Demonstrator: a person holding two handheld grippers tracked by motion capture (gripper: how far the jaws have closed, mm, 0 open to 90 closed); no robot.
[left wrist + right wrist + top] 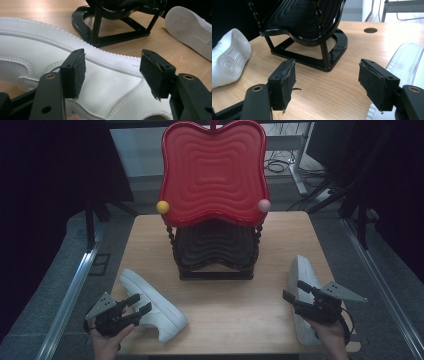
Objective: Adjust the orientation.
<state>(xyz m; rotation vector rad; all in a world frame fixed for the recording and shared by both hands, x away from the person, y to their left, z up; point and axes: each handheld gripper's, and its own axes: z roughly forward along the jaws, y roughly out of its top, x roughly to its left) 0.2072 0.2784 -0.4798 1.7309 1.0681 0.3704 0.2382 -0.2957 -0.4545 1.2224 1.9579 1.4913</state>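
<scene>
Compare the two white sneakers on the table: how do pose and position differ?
The left sneaker lies on its side near the front left, slanted across the table, with the left hand-held gripper open right over it. The right sneaker also lies on its side but along the right edge, running front to back; the right hand-held gripper is open beside it, not around it. Both are plain white with ribbed soles.

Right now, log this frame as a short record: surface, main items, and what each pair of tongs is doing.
surface: wooden table
centre: two-tier rack, red top tray, black lower tray
left shoe: white, on its side, near left edge
right shoe: white, on its side, near right edge
left tongs: open, jaws over the left shoe
right tongs: open, beside the right shoe, holding nothing
</scene>
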